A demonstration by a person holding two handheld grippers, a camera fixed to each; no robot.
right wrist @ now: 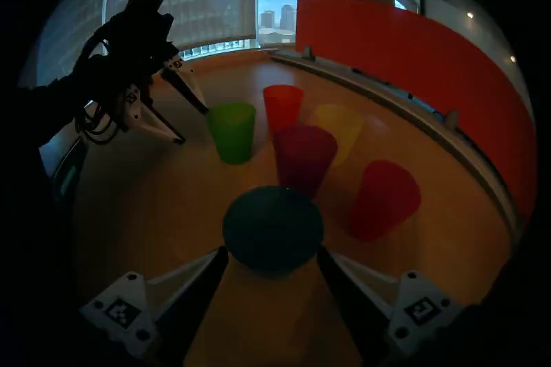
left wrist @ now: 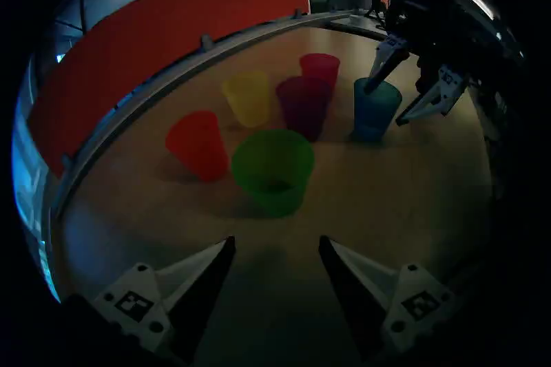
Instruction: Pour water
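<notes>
Right gripper, wide open, straddles the teal cup on the table without squeezing; light, thin plastic likely crushes easily, so pinch gently mid-wall; left gripper, beyond that cup, gapes empty.

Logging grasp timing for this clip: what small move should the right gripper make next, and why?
Probably close the right gripper on the teal cup. Its open fingers flank the cup's sides at close range, and neither gripper holds anything yet. The left gripper view also shows those fingers straddling that cup.
</notes>
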